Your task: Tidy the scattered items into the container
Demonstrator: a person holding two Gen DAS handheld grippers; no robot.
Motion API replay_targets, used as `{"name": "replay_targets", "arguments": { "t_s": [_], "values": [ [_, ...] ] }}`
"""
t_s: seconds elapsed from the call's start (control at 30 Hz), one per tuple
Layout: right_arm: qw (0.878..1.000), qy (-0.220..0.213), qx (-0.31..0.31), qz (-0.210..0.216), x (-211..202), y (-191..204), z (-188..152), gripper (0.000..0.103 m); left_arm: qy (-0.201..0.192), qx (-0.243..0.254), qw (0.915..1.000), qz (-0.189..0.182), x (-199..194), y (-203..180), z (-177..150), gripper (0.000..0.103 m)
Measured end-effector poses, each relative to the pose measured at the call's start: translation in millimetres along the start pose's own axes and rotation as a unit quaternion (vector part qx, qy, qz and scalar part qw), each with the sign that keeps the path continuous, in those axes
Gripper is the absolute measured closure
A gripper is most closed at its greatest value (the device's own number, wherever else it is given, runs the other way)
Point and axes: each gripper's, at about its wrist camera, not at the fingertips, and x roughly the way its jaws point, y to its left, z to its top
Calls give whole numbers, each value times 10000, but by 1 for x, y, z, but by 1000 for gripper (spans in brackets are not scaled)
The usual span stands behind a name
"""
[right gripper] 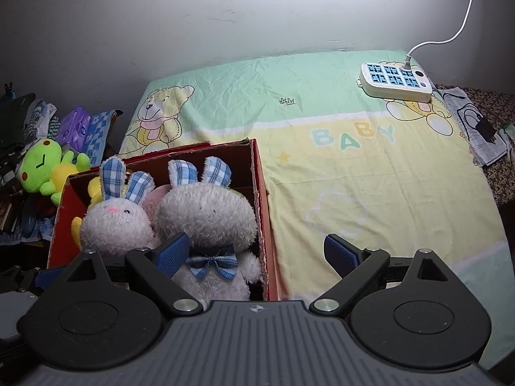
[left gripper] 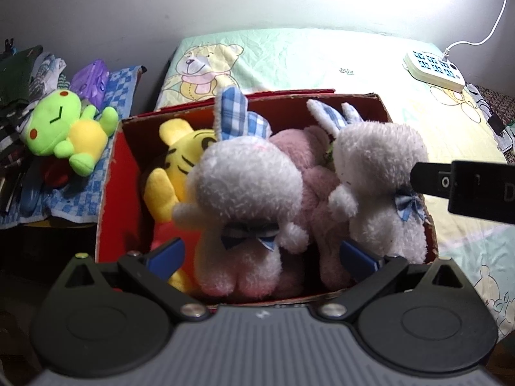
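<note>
Both hand-held grippers, left [left gripper: 260, 255] and right [right gripper: 257, 252], stand wide open and hold nothing. Two white rabbits [right gripper: 206, 215], a pink toy [left gripper: 309, 160] and a yellow tiger [left gripper: 180, 157] sit inside the red box [right gripper: 262, 212] at the bed's [right gripper: 354, 167] left edge. One green frog [left gripper: 67, 128] lies outside, left of the box.

A bed [right gripper: 354, 173] covered by a pale green and yellow bear-print sheet carries a red cardboard box [right gripper: 260, 193] at its near left edge. A white power strip [right gripper: 396, 82] lies well beyond the box, at the far right.
</note>
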Motion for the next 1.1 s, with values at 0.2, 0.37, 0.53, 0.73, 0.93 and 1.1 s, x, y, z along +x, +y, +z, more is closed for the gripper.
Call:
{"name": "replay_targets", "arguments": {
  "t_s": [0.2,0.37,0.53,0.73,0.93,1.1],
  "values": [
    [10000,22,-33,60,-2,1,-4,10,-21,55,10000,-35,-2,-2,-7,1],
    [9999,38,-36,123,-4,1,-8,10,-224,72,9997,-30,-7,-4,-11,1],
    [9999,9,-77,82,-8,1,-12,10,-180,18,9998,-84,-7,-3,-13,1],
    [10000,-15,-56,28,-10,-1,-16,10,-189,38,9998,-69,-8,-5,-19,1],
    [10000,26,-34,64,-10,0,-22,10,-224,4,9997,-8,-9,-4,-23,1],
    [9999,27,-59,110,-9,4,-25,10,-245,-36,9997,46,-10,-1,-25,1]
  ]
}}
